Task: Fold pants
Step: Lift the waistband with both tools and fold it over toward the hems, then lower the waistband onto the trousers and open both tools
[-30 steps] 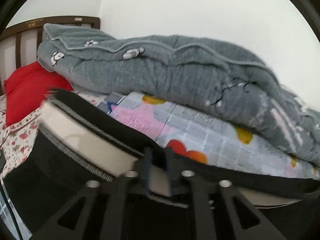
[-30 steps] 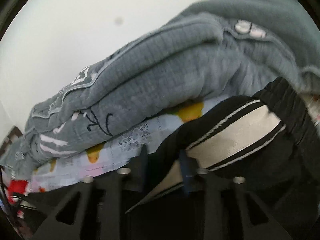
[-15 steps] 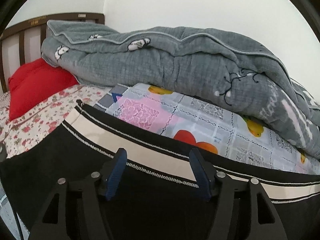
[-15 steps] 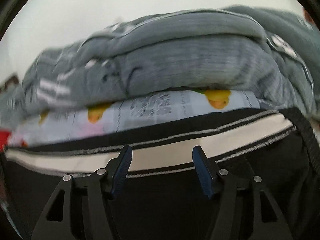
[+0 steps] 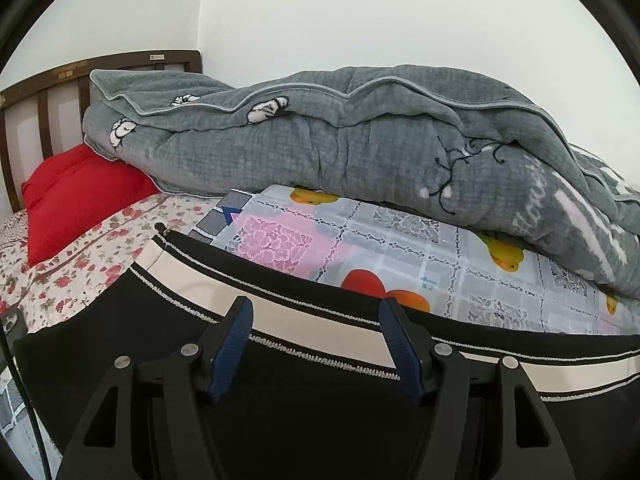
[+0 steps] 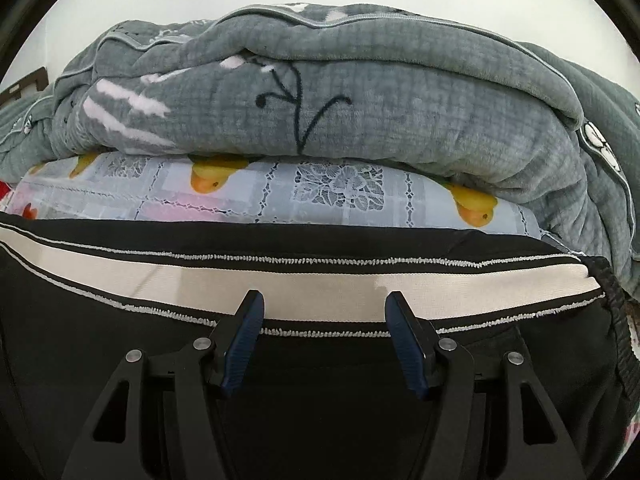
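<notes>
The left claw stands spread, its blue pads clear of the cloth; its jaws have just been opening and nothing is pinched between them. The right claw is likewise spread and empty, its jaws also just opened. Under both lies the pair of black pants with a cream side stripe edged in white stitching, stretched flat across the bed; the right wrist view shows the same stripe running sideways to a gathered elastic waistband at the right.

The fabric looks soft, light and limp, so it should drape and crease readily but may slide or bunch when lifted. The seamed stripe, the hem or the waistband would likely give the firmest hold.

Just beyond the pants lies a pale plastic-looking cover printed with fruit and lace squares, and on it a bulky grey quilted blanket, leaving little room on that side. Further left are a red pillow, a floral bedsheet and a dark wooden headboard.
</notes>
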Motion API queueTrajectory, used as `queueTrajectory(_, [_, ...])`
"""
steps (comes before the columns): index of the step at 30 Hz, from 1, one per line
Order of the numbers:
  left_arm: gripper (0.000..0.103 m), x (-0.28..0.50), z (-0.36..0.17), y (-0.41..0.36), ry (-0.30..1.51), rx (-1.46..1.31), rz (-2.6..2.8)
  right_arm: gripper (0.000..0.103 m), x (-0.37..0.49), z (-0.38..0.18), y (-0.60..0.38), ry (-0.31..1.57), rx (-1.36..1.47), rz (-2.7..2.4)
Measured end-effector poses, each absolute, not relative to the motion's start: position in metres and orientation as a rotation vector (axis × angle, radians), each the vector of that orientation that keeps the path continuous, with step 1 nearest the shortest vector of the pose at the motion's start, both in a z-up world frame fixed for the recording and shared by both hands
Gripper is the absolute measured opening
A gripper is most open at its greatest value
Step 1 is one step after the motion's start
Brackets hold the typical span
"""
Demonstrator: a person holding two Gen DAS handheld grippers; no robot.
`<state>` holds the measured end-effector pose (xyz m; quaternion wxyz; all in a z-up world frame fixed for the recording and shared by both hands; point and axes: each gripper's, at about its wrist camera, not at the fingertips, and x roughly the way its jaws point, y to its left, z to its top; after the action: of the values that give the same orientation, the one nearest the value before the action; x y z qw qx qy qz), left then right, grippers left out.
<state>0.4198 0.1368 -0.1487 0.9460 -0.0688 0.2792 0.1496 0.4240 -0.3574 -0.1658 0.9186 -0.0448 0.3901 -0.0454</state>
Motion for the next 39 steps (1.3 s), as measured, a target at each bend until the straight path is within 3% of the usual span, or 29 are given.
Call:
queueTrajectory(13, [0.063, 0.417, -0.147, 0.135, 0.555, -0.128, 0.301, 0.062, 0.418, -0.164, -0.357, 0.762, -0.093, -0.110])
queueTrajectory(22, [0.064, 0.418, -0.147, 0.136, 0.560, -0.133, 0.298, 0.062, 0.427, -0.177, -0.353, 0.861, -0.118, -0.119])
queueTrajectory(39, [0.064, 0.418, -0.148, 0.139, 0.564, -0.152, 0.307, 0.064, 0.435, -0.185, -0.346, 0.855, -0.168, -0.143])
